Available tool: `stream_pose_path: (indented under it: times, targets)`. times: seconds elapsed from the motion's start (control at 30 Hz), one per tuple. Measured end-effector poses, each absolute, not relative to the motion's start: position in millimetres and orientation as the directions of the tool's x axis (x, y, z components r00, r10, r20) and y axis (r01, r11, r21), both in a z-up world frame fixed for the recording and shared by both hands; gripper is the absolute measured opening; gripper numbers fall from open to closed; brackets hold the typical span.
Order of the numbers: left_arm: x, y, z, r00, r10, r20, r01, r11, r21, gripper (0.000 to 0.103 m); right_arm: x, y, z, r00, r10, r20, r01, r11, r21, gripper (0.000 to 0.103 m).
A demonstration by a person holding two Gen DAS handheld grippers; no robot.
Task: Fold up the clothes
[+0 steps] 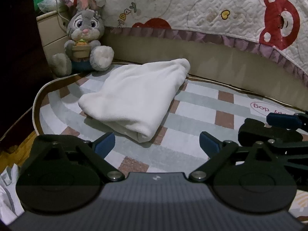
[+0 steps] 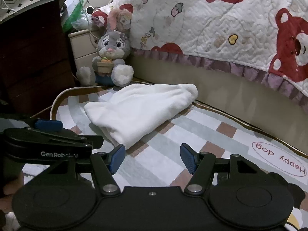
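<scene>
The folded white garment (image 1: pixel 134 94) lies on the checked rug (image 1: pixel 202 104), at twelve o'clock of the left gripper (image 1: pixel 156 144); right gripper (image 2: pixel 152 158) likewise; both gape empty, apart from it.

The folded garment (image 1: pixel 134 96) lies on the rug (image 1: pixel 192 104) ahead of both my grippers, apart from them. My left gripper (image 1: pixel 156 144) sits just left of my right gripper (image 2: pixel 152 156), nothing between either pair of fingers. Behind the garment, the plush rabbit (image 1: pixel 84 38) sits against the cabinet (image 1: pixel 52 32); the quilt (image 1: pixel 211 9) overhangs the bed (image 1: pixel 211 61) along the rug's far edge.
</scene>
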State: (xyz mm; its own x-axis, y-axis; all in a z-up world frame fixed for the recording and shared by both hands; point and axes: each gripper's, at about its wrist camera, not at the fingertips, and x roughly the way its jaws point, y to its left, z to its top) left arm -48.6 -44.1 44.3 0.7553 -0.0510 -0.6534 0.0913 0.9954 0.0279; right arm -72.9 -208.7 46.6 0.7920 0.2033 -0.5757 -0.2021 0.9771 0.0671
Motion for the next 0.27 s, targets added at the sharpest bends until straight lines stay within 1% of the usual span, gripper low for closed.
stream_pose_path:
  times: [0.1,0.27]
  targets:
    - [-47.9,-44.1,42.6,0.753,-0.049,-0.656,0.096,0.995,0.036,0.096,-70.9,-209.0,45.9,0.791,0.202,-0.577,-0.198,0.978,0.071,0.068]
    - [-42.8,-40.0,36.2,0.73,-0.072,-0.68,0.113,0.993,0.016,0.097,-69.6,-207.6,43.9,0.787,0.195,-0.585,-0.199,0.978,0.059,0.068]
